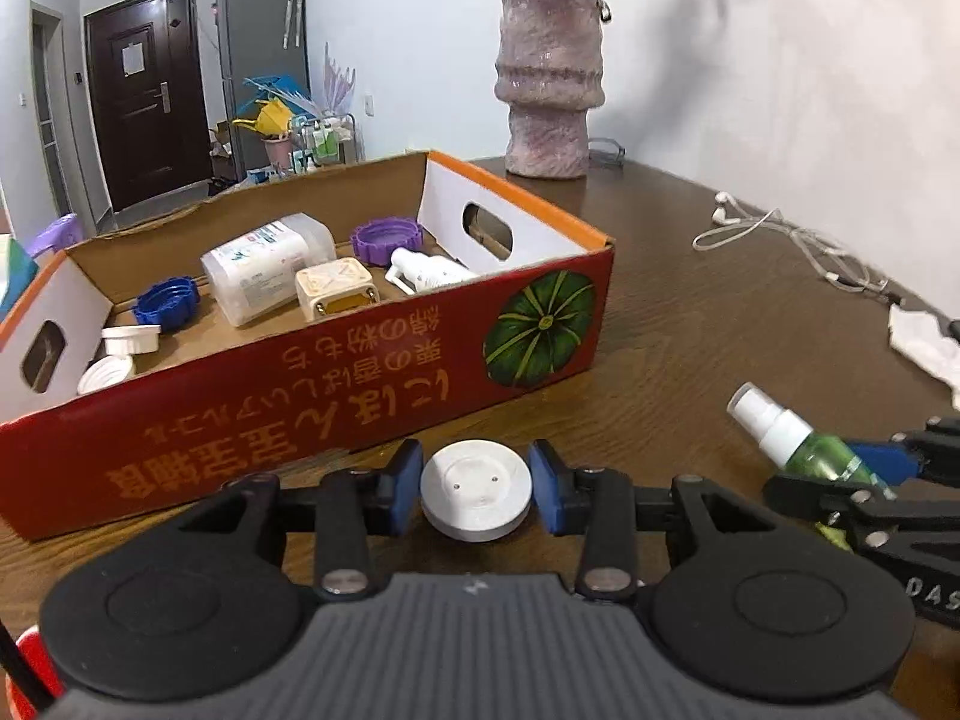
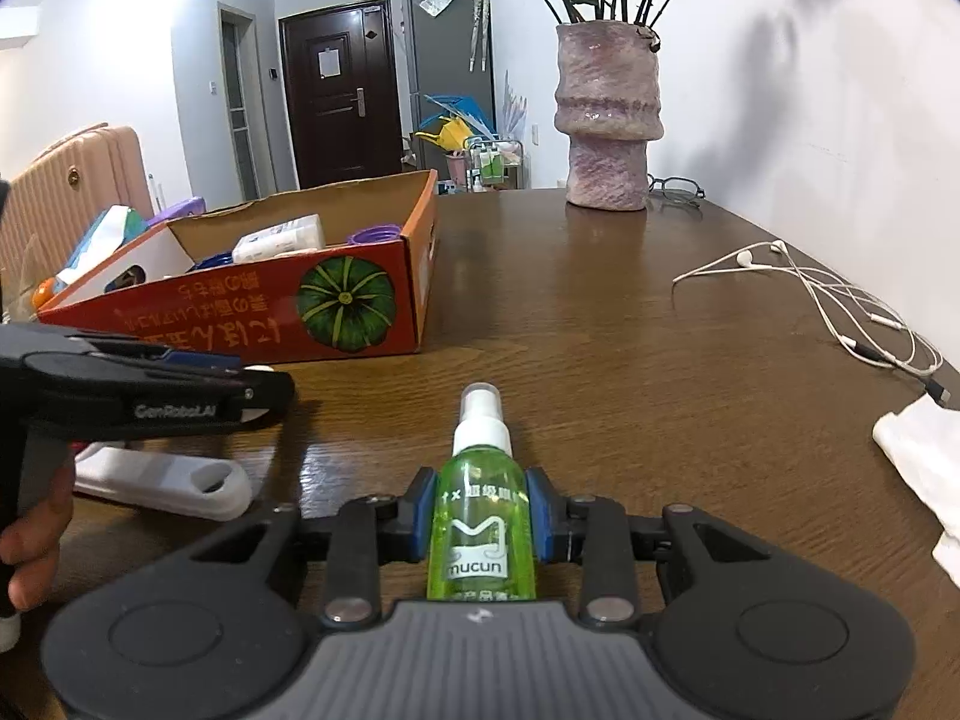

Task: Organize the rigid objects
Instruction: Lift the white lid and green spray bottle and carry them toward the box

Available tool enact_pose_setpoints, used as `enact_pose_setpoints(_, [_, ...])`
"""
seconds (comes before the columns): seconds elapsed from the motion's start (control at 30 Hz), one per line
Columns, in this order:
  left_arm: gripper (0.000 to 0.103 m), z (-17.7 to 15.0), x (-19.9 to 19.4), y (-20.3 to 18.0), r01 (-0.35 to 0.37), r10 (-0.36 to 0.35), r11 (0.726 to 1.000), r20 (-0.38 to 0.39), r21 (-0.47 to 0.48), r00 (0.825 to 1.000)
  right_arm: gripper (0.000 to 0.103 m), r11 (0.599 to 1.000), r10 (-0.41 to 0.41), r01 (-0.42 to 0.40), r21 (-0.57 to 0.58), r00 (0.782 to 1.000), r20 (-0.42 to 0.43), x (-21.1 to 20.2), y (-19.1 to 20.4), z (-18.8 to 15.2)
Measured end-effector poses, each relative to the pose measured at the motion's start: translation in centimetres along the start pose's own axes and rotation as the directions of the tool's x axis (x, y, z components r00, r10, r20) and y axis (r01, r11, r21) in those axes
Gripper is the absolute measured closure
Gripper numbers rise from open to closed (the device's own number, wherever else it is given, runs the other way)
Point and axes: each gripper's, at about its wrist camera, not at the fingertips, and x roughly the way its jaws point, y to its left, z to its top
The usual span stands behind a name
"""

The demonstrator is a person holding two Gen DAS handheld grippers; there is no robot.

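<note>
Blue-padded left tool (image 1: 475, 489) clamps the white cap (image 1: 475, 491); right tool (image 2: 480, 516) clamps the green spray bottle (image 2: 481, 525), both low over the counter (image 2: 630, 360). Next: lift both into the box (image 1: 336, 360).

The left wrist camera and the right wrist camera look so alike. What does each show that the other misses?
Only the left view shows the box's contents, like the blue cap and cream adapter, and the left tool shut on the white disc. Only the right view shows the glasses, a white handled object and the "mucun" label. Both show the red box, vase, earphones, and the right tool gripping the green spray bottle.
</note>
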Motion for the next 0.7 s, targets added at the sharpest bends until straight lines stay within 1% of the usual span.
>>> enact_pose_setpoints(0.1, [0.063,-0.2,-2.6,0.0,0.011,-0.011,1.000,0.035,-0.012,0.999,0.073,1.000,0.017,-0.017,-0.001,1.000,0.024,-1.7,0.7,-0.2])
enact_pose_setpoints(0.3, [0.063,-2.4,-10.4,0.8,-0.009,0.017,0.998,0.132,-0.061,0.991,0.073,0.998,0.056,-0.052,-0.036,0.993,0.101,-6.8,3.1,-0.3])
enact_pose_setpoints(0.37, [0.063,-3.7,-13.2,1.2,-0.030,0.044,0.996,0.165,-0.083,0.985,0.073,0.997,0.067,-0.061,-0.052,0.990,0.124,-8.6,4.1,-0.3])
enact_pose_setpoints(0.47, [0.063,-5.7,-16.8,1.9,-0.092,0.111,0.990,0.185,-0.107,0.976,0.073,0.995,0.079,-0.068,-0.074,0.985,0.153,-11.3,5.7,-0.7])
enact_pose_setpoints(0.57, [0.063,-8.0,-21.1,2.7,-0.134,0.166,0.979,0.220,-0.152,0.961,0.073,0.992,0.093,-0.074,-0.104,0.977,0.190,-14.3,7.5,-1.1])
enact_pose_setpoints(0.7, [0.063,-10.8,-26.1,4.0,-0.135,0.197,0.962,0.266,-0.236,0.944,0.073,0.988,0.103,-0.072,-0.139,0.967,0.234,-17.9,9.7,-2.0])
